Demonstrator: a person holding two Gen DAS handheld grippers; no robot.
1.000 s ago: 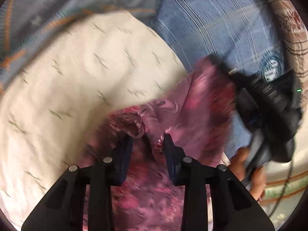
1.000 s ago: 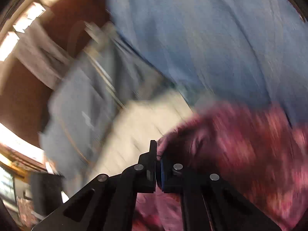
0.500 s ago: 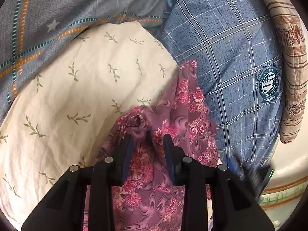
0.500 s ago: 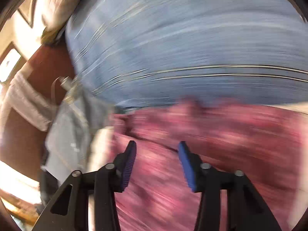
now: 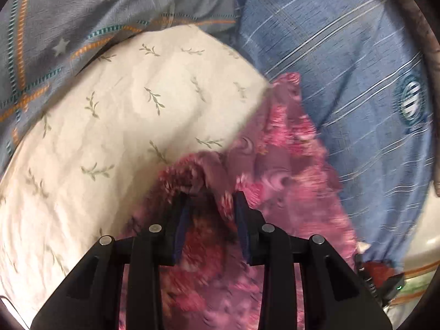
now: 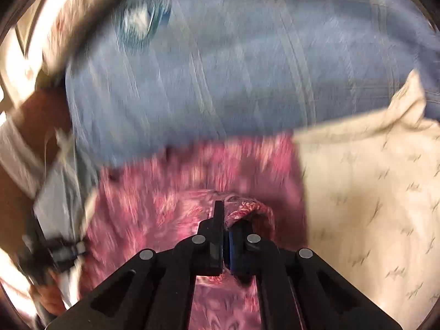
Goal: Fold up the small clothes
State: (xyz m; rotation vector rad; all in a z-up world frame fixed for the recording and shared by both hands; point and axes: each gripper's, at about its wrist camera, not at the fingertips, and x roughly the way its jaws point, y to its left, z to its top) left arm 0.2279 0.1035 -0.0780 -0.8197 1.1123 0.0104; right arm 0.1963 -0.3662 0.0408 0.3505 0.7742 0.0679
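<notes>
Both my grippers pinch the thin, limp pink-and-maroon floral garment [image 5: 277, 148]: left gripper [image 5: 210, 214] on a bunched fold, right gripper [image 6: 226, 231] clamped on the hem; I'd next grip its twelve-o'clock corner.

A pink-and-purple floral garment [image 5: 277, 165] lies rumpled across a cream leaf-print pillow [image 5: 123, 126] and blue plaid bedding [image 5: 343, 77].

Matte black left tongs [image 5: 211, 214] and right tongs [image 6: 226, 229] carry blue pads and round silver screws.
</notes>
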